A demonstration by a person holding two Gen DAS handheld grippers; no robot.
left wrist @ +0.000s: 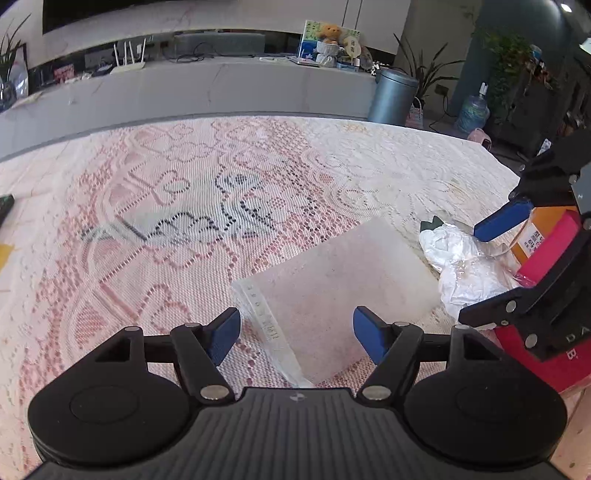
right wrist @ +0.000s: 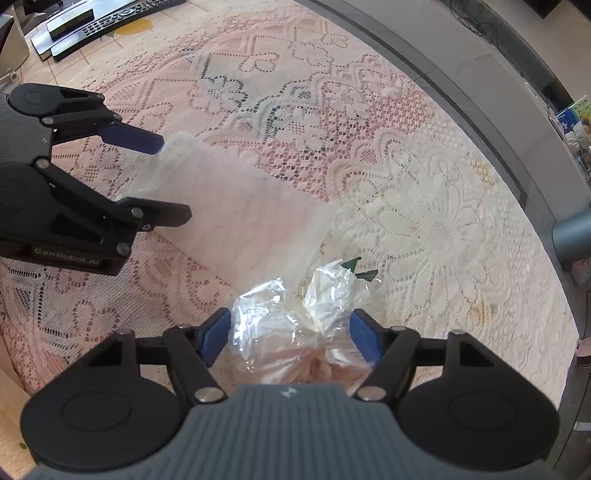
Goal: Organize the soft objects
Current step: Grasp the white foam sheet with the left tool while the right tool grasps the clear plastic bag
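A frosted zip bag (left wrist: 332,288) lies flat on the lace tablecloth; it also shows in the right wrist view (right wrist: 240,218). My left gripper (left wrist: 296,334) is open, its blue fingers either side of the bag's near end, touching nothing; in the right wrist view it (right wrist: 162,177) sits at the bag's left end. A crumpled clear plastic wrapper (right wrist: 295,325) with soft contents lies between the open fingers of my right gripper (right wrist: 290,338). In the left wrist view the wrapper (left wrist: 465,266) is right of the bag, with my right gripper (left wrist: 480,273) open over it.
A pink and orange box (left wrist: 546,240) stands at the table's right edge behind the right gripper. Remote controls (right wrist: 92,22) lie at the far left. A grey bin (left wrist: 393,96) stands beyond the table. The lace tablecloth (left wrist: 184,221) covers the table.
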